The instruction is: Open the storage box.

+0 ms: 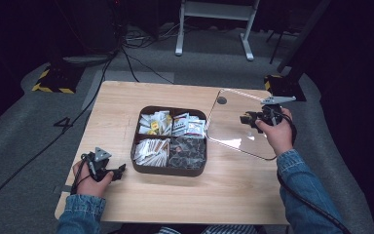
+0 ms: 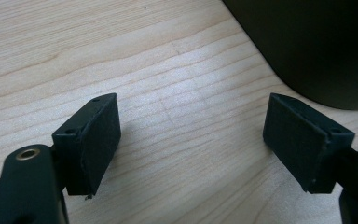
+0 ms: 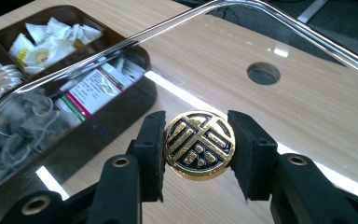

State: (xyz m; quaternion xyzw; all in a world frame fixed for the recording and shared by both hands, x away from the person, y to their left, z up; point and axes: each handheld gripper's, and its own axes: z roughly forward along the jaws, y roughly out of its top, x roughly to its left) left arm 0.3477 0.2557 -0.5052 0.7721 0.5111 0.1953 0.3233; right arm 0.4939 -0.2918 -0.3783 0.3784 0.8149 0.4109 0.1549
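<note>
A clear lid (image 1: 236, 124) with a round gold-and-black knob (image 3: 199, 144) sits over the table just right of a brown four-part box (image 1: 168, 170). My right gripper (image 1: 250, 118) is shut on that knob, a pad pressing each side of it (image 3: 196, 117). Through the lid (image 3: 242, 42) the box (image 3: 121, 112) and its packets show. The left gripper (image 1: 119, 171) rests low on the table left of the box. It is open, with bare wood between its pads (image 2: 192, 100) and the box's dark wall (image 2: 317, 42) close ahead.
The box compartments hold several tea bags and paper packets (image 1: 170, 124). A round hole (image 1: 221, 100) is cut in the wooden table (image 1: 121, 105) at the back right. Cables and a stand's white legs (image 1: 214, 29) are on the floor beyond.
</note>
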